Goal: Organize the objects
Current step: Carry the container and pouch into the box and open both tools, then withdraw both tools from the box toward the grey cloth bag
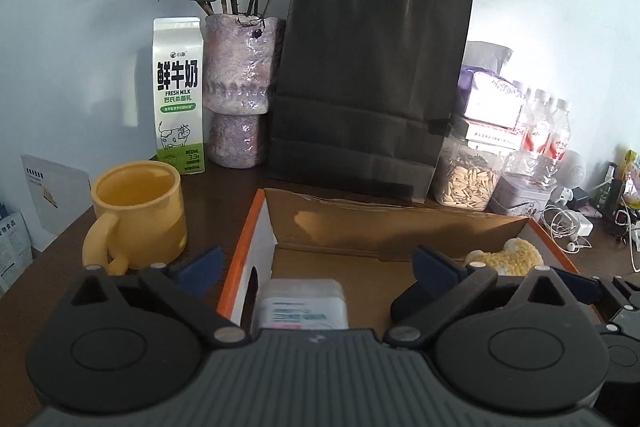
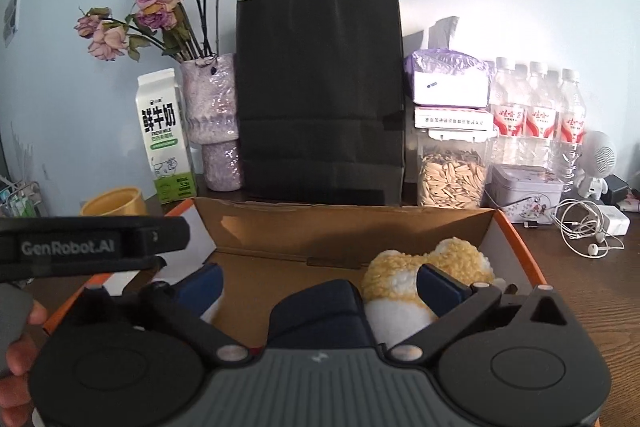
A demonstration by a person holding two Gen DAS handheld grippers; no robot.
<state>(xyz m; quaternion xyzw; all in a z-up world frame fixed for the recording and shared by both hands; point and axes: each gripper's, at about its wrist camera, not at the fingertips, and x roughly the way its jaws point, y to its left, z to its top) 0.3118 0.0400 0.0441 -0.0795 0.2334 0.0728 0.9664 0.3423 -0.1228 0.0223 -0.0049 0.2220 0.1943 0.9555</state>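
Cardboard box (image 1: 384, 227), rectangular with raw brown inner walls and an orange-edged white outside, lies open on the dark wooden table (image 1: 212, 203) at 6 o'clock in both views. Inside it, a flat white packet (image 1: 304, 303) with a printed label lies toward the 7 o'clock corner, a fuzzy yellow-and-white plush toy (image 2: 420, 279) toward 4 o'clock, and a rounded navy case (image 2: 320, 311) just beside the plush. The left gripper (image 1: 316, 267) hangs over the packet with its blue-padded fingers released, spread wide and grasping nothing. The right gripper (image 2: 320, 287) is likewise released, its fingers splayed either side of the navy case without touching it. At 9 o'clock of the box stands a glossy yellow mug (image 1: 138, 215); at 12 o'clock, a matte black paper bag (image 1: 372, 87) stands upright.
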